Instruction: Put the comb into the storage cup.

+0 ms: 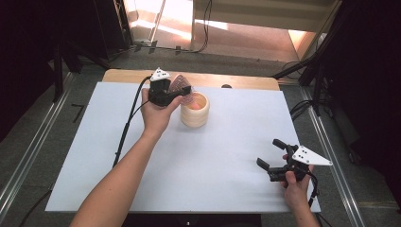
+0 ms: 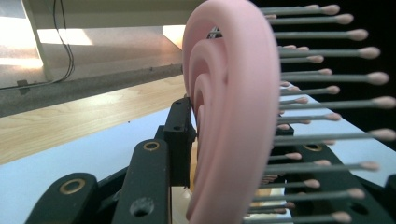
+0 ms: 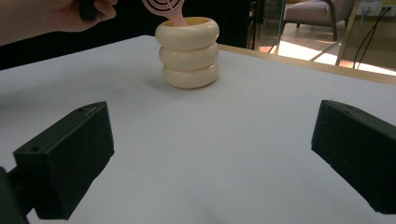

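My right gripper (image 1: 271, 161) rests near me at about four o'clock on the white table (image 1: 227, 156), jaws wide apart, nothing between them. Farther off, around twelve o'clock, my left gripper (image 1: 176, 94) is clamped on the pink hairbrush (image 2: 233, 107) — its handle dips into the cream ringed cup (image 3: 189, 51).

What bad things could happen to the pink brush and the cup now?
1. The cream cup is tall, ribbed and stands free on the white table. The pink hairbrush has its handle inside, so a sideways pull could tip the cup.
2. The left gripper is shut on the brush head, next to the bristles. The brush might twist or slip.
3. The right gripper is open and far away, so it probably could not steady the cup.
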